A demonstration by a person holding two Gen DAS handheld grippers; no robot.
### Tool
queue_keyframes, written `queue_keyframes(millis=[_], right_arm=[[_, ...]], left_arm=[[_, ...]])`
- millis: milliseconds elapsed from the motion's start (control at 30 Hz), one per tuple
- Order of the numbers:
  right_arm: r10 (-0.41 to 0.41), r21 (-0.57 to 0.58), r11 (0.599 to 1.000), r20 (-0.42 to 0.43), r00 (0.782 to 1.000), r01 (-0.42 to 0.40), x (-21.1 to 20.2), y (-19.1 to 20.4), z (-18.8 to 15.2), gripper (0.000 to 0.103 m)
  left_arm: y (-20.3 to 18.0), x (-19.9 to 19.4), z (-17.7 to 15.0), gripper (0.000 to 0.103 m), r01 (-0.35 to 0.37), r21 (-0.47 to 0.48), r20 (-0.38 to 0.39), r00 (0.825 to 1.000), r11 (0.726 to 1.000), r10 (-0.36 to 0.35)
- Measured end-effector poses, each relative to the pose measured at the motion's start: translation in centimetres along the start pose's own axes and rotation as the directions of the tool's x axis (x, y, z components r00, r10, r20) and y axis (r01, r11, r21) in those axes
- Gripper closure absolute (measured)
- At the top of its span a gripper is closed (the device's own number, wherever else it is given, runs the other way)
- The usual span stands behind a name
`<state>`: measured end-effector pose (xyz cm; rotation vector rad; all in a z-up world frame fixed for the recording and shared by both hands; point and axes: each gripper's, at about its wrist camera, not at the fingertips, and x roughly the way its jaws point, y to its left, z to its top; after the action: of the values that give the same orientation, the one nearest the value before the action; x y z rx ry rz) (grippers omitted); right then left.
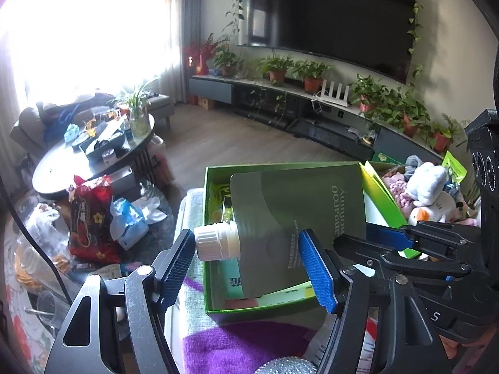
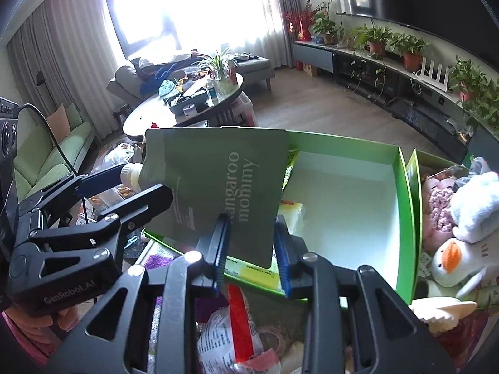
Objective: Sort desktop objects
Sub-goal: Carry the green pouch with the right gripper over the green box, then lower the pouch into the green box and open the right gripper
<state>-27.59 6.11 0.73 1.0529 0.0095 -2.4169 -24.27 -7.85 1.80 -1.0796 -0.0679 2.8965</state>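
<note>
At the centre of the left wrist view, a dark green spout pouch point(image 1: 299, 215) with a white screw cap point(image 1: 210, 240) hangs over a green box point(image 1: 215, 299). The left gripper point(image 1: 246, 265) stands spread wide: its left pad sits just beside the cap, its right pad point(image 1: 316, 268) lies against the pouch's face, so whether it truly grips is unclear. Entering from the right edge of that frame, the right gripper point(image 1: 386, 237) reaches the pouch's far edge.

Low in the middle of the right wrist view, the right gripper point(image 2: 251, 249) has its blue pads on either side of the pouch's point(image 2: 215, 184) bottom corner, with a gap on the right side; I cannot tell if it pinches. The left gripper point(image 2: 124, 184) comes in from the left edge, at the cap. The green box's point(image 2: 405, 218) white floor is visible behind the pouch. At the right edge lie plush toys point(image 2: 461, 249); a red-and-white packet point(image 2: 230, 333) lies at the bottom.
</note>
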Motion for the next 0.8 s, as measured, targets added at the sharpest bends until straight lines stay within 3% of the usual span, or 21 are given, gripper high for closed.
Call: queue_keyframes(millis=[533,800], right_arm=[[0.001,0.005,1.0,-0.097,0.995,0.0,4.2,-0.4,-0.4,0.074],[0.013,0.027,1.0,-0.149,0.989,-0.009,5.6,-0.8,-1.0,0.073]], left_arm=[[1.6,3.8,-1.3,0.034,-0.013,-0.032,-0.088,0.996,0.999,0.01],[1.6,4.1,-1.6,0.034,-0.014,-0.025,-0.09,0.996,1.0,0.012]])
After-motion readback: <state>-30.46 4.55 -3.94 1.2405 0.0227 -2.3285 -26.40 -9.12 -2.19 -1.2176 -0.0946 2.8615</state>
